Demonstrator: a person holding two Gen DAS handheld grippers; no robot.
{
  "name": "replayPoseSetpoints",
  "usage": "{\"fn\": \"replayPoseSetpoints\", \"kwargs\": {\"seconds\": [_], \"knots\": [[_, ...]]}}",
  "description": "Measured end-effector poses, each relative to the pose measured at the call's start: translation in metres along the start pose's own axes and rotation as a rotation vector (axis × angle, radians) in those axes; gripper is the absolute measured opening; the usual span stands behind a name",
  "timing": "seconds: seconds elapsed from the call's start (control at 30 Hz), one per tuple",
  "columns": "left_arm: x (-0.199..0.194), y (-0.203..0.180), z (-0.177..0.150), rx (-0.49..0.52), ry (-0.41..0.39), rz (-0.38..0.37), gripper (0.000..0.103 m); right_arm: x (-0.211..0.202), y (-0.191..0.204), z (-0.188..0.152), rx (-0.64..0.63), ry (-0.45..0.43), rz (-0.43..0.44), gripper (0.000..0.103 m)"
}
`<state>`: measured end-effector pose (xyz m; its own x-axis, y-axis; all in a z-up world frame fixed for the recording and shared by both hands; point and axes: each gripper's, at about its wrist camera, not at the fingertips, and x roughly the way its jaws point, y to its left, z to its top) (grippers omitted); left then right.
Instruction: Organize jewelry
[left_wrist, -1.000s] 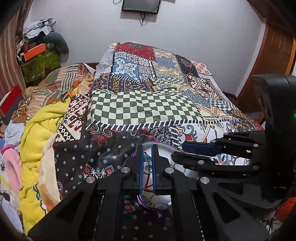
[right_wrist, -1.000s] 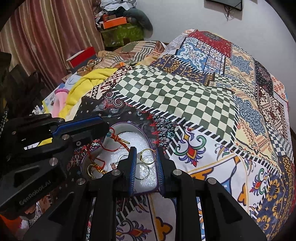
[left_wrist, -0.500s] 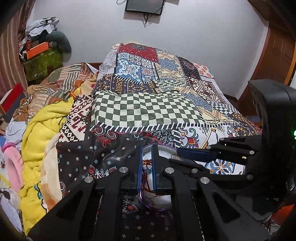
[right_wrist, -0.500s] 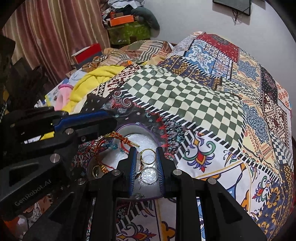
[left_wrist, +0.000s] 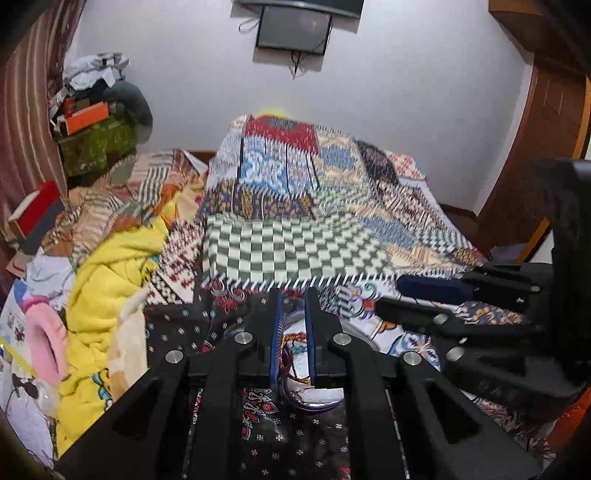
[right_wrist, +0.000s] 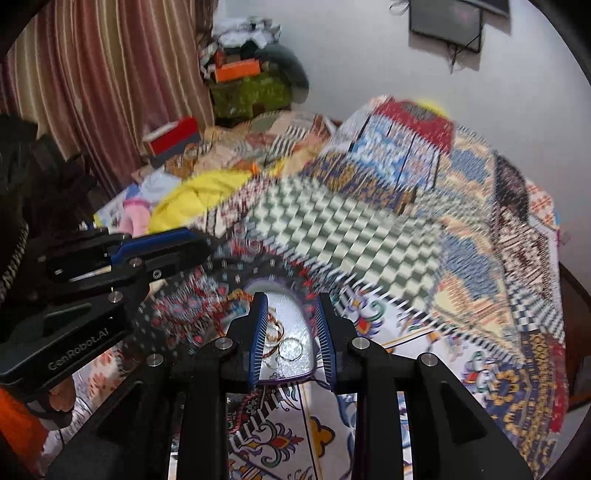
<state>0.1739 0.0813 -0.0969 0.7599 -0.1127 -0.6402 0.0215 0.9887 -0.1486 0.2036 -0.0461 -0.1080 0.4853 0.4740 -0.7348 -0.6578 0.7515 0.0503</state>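
left claw (right_wrist: 192, 247) – marked "genrobot.ai"

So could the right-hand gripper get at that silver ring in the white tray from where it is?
Probably yes. The right gripper is open, its jaws either side of the silver ring in the white tray. Nothing lies over the ring, though gold rings touch it and may get caught too.

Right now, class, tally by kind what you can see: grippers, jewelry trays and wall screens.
Grippers: 2 (left gripper, right gripper)
Purple-rimmed jewelry tray: 1
Wall screen: 1
Total: 4
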Motion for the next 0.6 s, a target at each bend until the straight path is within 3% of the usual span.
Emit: {"fn": "replayPoseSetpoints", "kwargs": {"seconds": [0.33,0.6], "knots": [[-0.106,-0.035,0.017,0.065,-0.233,0.025,0.016,-0.122,0.013,0.004,0.038,-0.305,-0.075,0.024],[-0.193,-0.062,0.006,0.085,-0.437,0.036,0.024,-0.204,0.039,-0.015,0.065,-0.539,-0.125,0.025]]}}
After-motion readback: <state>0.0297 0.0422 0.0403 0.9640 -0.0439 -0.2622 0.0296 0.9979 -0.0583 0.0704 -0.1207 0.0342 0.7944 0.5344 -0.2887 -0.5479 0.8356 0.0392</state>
